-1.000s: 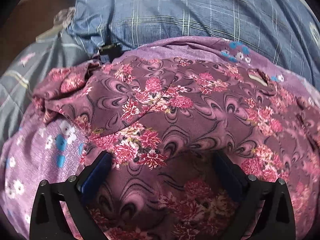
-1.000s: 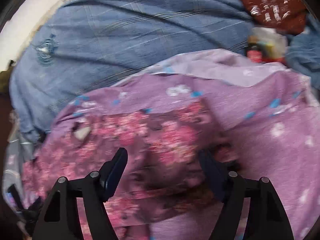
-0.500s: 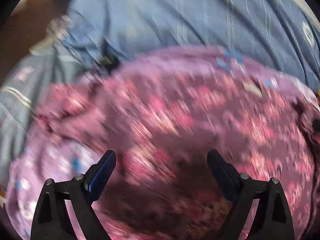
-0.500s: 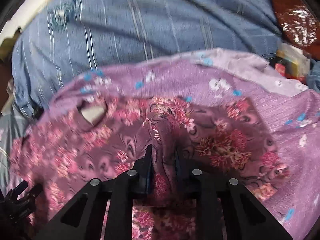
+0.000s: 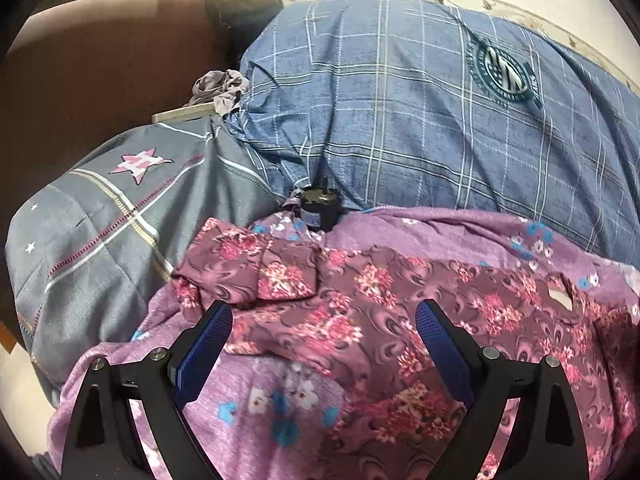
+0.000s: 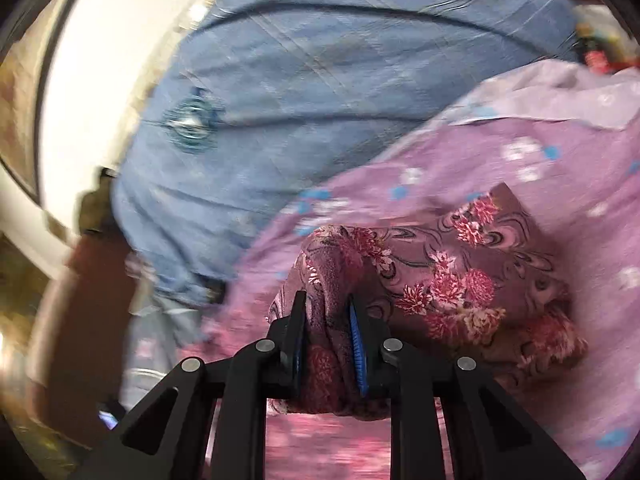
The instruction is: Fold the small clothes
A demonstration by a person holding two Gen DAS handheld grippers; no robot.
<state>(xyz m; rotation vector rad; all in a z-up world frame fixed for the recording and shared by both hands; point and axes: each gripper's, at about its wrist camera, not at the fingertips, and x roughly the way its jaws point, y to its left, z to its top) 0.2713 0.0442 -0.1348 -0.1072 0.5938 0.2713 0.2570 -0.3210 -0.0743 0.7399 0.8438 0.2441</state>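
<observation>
Maroon floral fabric identifies the work item: the small garment lies partly spread on a lilac flowered sheet covering the bed, in front of a blue plaid pillow. The right claw is closed down on a gathered fold of the garment, with cloth bunched between both pads, and the held edge stands raised above the sheet (this grip probably serves to carry one side over the rest for a fold). The left claw hovers over the garment's near portion, spread wide and gripping nothing, likely positioned to pin or take a second edge. One sleeve-like end lies crumpled toward the grey quilt.
</observation>
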